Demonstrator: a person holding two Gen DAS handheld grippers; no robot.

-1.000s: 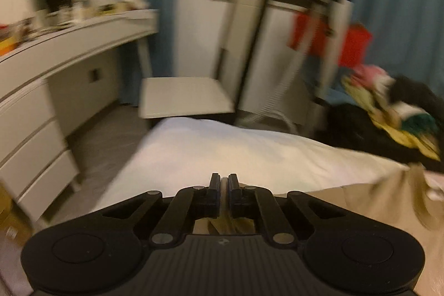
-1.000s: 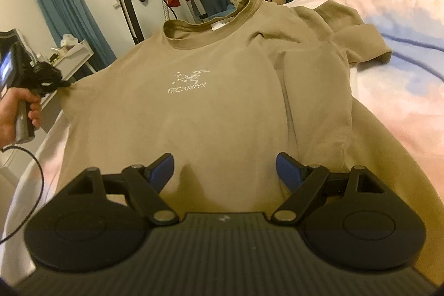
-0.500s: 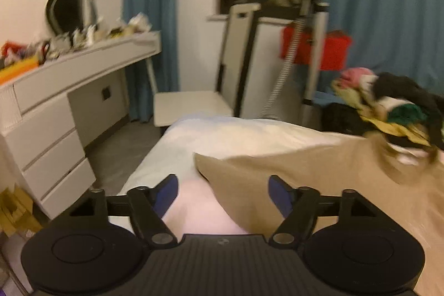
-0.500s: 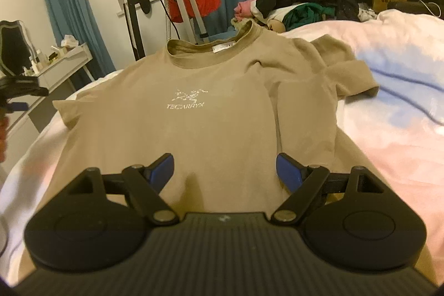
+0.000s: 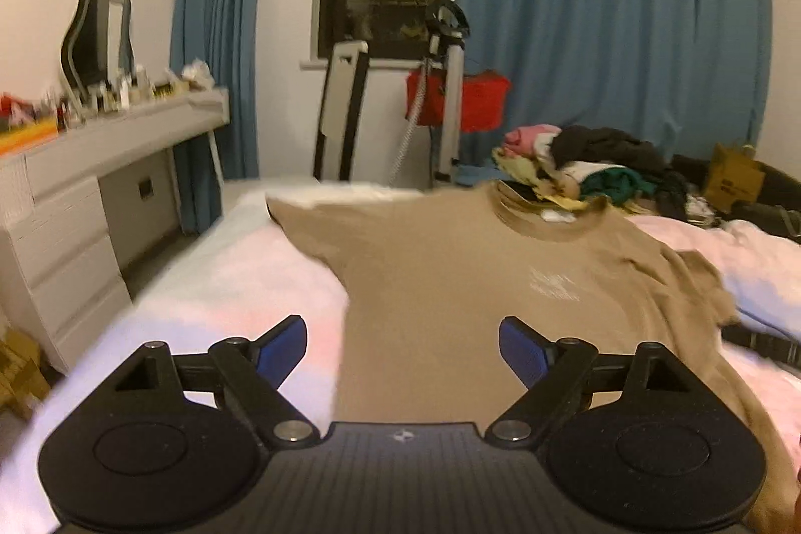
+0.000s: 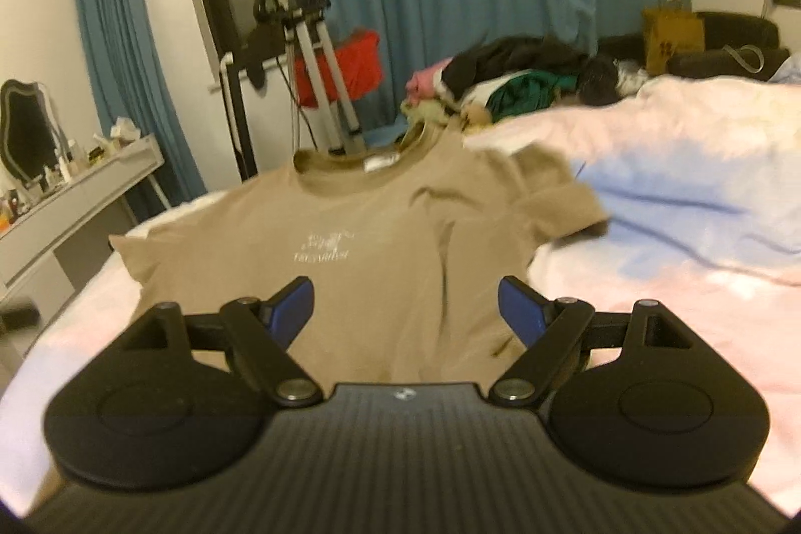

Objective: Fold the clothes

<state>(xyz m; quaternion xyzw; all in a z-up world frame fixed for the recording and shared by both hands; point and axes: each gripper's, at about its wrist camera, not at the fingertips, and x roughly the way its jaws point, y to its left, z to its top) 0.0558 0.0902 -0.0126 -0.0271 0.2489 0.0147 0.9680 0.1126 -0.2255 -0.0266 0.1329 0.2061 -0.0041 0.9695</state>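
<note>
A tan T-shirt [image 5: 450, 284] with a small white chest logo lies spread face up on the bed, collar toward the far end; it also shows in the right wrist view [image 6: 350, 243]. My left gripper [image 5: 403, 346] is open and empty, above the shirt's lower left side. My right gripper [image 6: 405, 309] is open and empty, above the shirt's lower body. The right sleeve [image 6: 555, 198] is rumpled.
The bed [image 6: 676, 233] has a white and pale blue cover. A pile of mixed clothes [image 5: 590, 168] lies at its far end. A white dresser [image 5: 75, 193] stands at the left, with a chair [image 5: 343, 108] and a stand [image 5: 448, 83] beyond.
My left gripper opened and let go of the shirt's left sleeve, then drew back toward the hem. My right gripper stayed open and pulled back and up.
</note>
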